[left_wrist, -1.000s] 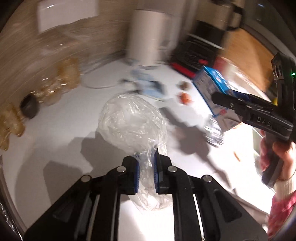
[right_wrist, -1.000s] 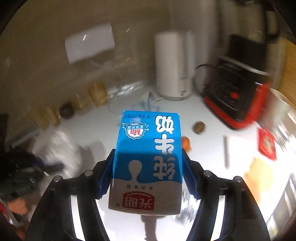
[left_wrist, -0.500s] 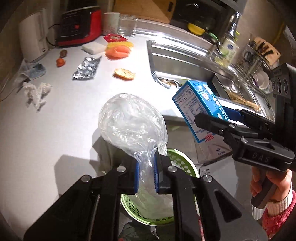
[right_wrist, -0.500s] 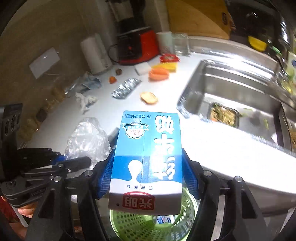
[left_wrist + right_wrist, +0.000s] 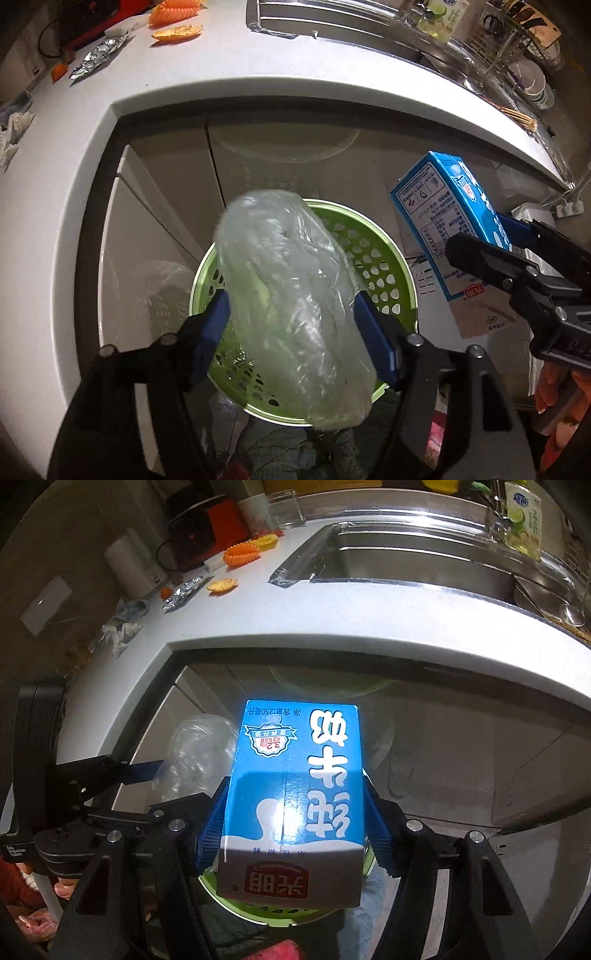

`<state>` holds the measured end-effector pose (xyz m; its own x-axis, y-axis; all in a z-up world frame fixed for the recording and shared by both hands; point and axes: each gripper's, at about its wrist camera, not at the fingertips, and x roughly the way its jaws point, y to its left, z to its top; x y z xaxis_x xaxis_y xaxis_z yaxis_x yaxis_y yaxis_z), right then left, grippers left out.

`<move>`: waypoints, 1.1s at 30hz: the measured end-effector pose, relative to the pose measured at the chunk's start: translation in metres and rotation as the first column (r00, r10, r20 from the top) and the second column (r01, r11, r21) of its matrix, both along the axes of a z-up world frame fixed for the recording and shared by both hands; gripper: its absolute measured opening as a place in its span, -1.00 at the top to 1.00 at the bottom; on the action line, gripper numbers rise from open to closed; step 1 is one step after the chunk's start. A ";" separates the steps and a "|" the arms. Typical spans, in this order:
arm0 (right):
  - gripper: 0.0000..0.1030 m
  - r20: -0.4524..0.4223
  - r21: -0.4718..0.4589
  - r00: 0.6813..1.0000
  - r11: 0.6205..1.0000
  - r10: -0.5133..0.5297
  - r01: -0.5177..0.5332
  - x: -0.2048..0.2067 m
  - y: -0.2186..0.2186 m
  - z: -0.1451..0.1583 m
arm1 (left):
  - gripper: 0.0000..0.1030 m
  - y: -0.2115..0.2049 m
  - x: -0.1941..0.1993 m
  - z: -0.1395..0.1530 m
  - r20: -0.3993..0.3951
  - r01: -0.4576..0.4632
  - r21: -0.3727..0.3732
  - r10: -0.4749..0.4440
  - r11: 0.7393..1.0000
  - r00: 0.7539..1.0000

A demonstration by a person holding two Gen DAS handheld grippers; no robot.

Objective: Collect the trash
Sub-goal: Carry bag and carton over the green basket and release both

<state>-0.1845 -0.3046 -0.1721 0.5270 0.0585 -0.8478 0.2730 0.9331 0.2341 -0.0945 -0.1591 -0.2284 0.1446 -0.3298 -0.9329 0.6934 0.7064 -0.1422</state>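
Note:
A crumpled clear plastic bag (image 5: 288,295) hangs blurred over a green perforated basket (image 5: 384,258) on the floor. My left gripper (image 5: 295,332) points down at the basket. Its jaws are opening, the bag lies loose between the spread blue pads (image 5: 218,325), and whether they still touch its sides is unclear. My right gripper (image 5: 295,830) is shut on a blue and white milk carton (image 5: 295,794), held just right of the bag and above the basket rim (image 5: 266,912). In the left wrist view, the carton (image 5: 447,221) sits at the right.
The white countertop edge (image 5: 258,88) curves above the basket, with grey cabinet doors (image 5: 166,206) below it. On the counter lie a foil wrapper (image 5: 184,590), a peel (image 5: 221,585) and crumpled tissues (image 5: 122,633). A steel sink (image 5: 406,561) is at the back right.
Both grippers swung off the counter and down over the green basket. The left jaws went from pinching the bag's neck to standing wide apart. The carton stays gripped.

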 end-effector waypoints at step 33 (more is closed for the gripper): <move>-0.88 0.004 -0.111 0.991 0.985 0.135 -0.134 0.040 0.039 0.024 | -0.78 0.141 0.066 0.118 0.204 -0.435 -0.189 0.469 0.880 0.860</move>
